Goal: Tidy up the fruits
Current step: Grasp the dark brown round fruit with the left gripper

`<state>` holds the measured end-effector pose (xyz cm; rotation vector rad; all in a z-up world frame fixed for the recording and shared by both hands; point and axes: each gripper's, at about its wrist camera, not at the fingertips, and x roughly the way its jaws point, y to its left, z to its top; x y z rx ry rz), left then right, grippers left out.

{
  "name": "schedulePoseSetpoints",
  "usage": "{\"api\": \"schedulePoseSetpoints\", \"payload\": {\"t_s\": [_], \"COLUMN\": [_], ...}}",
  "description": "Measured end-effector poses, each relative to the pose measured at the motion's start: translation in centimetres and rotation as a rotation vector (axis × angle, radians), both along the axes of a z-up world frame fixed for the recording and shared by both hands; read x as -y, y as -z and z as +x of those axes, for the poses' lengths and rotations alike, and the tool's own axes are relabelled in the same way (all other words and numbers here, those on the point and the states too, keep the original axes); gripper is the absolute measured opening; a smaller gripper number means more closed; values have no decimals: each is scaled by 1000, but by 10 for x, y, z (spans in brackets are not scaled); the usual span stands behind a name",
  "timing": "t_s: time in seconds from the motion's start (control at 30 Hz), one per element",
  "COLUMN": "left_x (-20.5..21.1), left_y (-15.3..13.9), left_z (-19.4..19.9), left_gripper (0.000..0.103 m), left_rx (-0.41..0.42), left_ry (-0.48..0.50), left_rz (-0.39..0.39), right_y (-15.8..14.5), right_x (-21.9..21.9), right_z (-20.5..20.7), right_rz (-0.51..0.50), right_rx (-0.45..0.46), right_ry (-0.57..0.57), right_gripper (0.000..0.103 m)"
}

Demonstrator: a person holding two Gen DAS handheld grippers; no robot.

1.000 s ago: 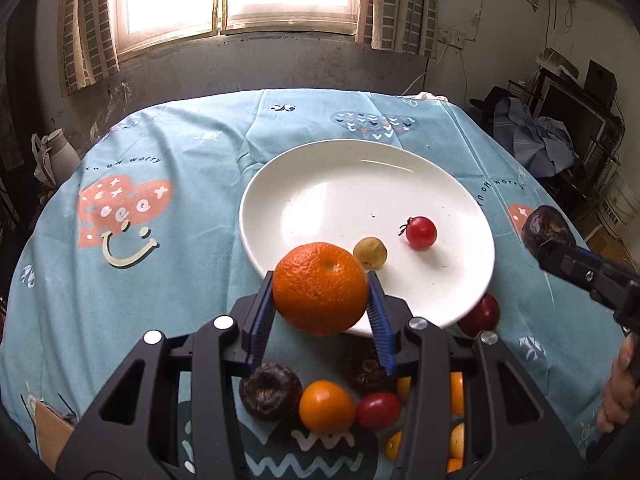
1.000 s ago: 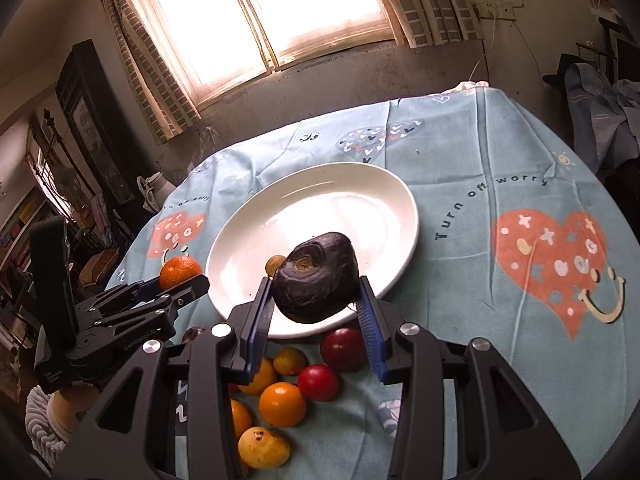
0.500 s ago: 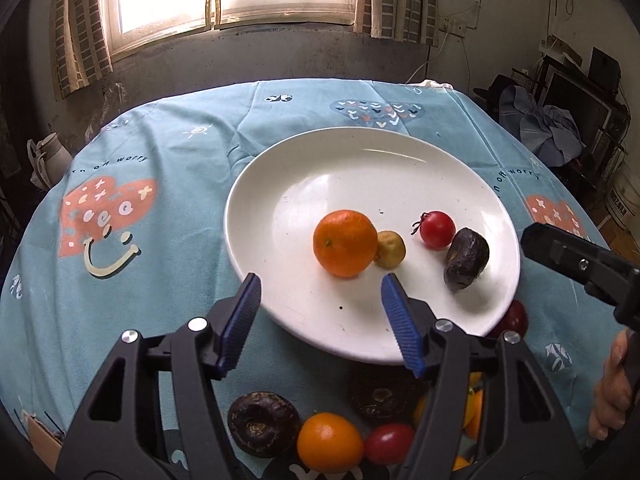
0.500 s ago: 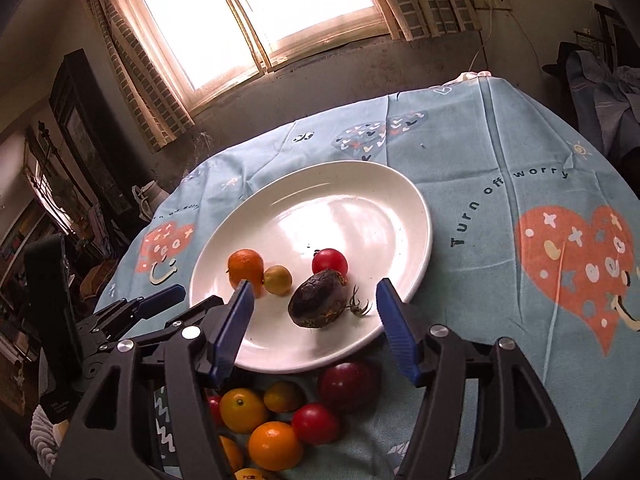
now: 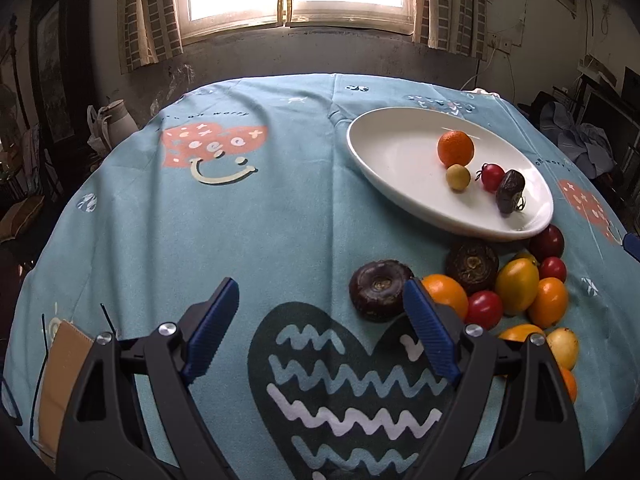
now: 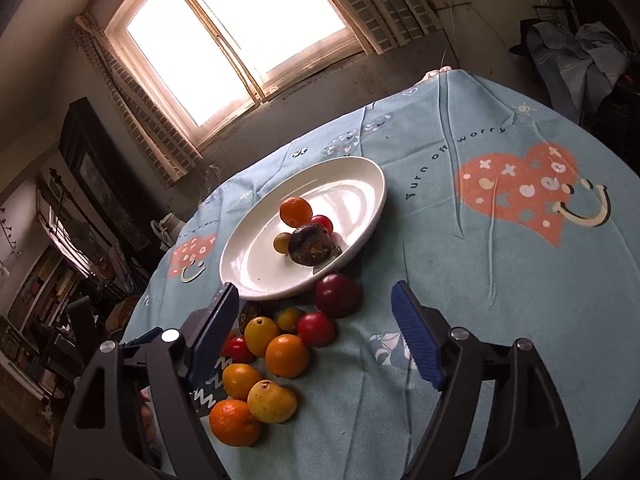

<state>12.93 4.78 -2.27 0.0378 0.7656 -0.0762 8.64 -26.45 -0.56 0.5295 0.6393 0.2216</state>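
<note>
- The white plate (image 5: 400, 168) serves as the landmark: on it lie an orange (image 5: 456, 148), a small yellow-green fruit (image 5: 458, 177), a cherry tomato (image 5: 493, 177) and a dark wrinkled fruit (image 5: 510, 191), close together.
- Just on the near side of the plate, on the blue tablecloth of the table (image 5: 240, 232), sits the loose pile (image 6: 276, 348): oranges, yellow fruits, red tomatoes, a dark red plum (image 6: 338, 295) touching the plate's rim, and two dark ridged fruits (image 5: 380, 290).
- The left gripper (image 5: 320, 326) hangs released, fingers spread wide with nothing between them, near the plate's near-left side, one finger just beside a dark ridged fruit.
- The right gripper (image 6: 314, 334) is likewise spread and empty, over the pile.
- Handling, as a judgement: all pieces look light. The tomatoes and plum look smooth, rounded and soft-skinned, so they may slip or bruise; take them across the widest middle with a gentle squeeze.
- The oranges look firmer with a grippier peel. The dark ridged fruits look flattened, so gripping across their sides seems steadier.
- The round pieces may roll on the plate once set down.
</note>
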Motion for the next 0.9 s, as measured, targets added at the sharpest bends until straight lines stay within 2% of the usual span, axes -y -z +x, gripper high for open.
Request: {"api": "schedulePoseSetpoints", "payload": {"t_s": [0.23,0.47,0.57,0.7,0.9], "left_x": [12,15,18,16,7], "left_y": [7,17,18,20,22], "left_z": [-4,11,19,35,43], "left_gripper": [86,87,95,98,97], "left_rx": [-3,-52,-54,-73,-89], "left_ry": [23,57,58,62,49], "left_rz": [86,95,109,81,39], "right_y": [5,4,5,7,5], "right_x": [-2,-6,-5,-7,-13], "right_z": [4,3,3,4,4], "right_rz": [6,-12,-15,-22,-60], "right_rx": [-35,-34,-33,-41,-29], "right_ry": [1,-4,1,-2,-17], "right_gripper": [81,82,84,85,85]}}
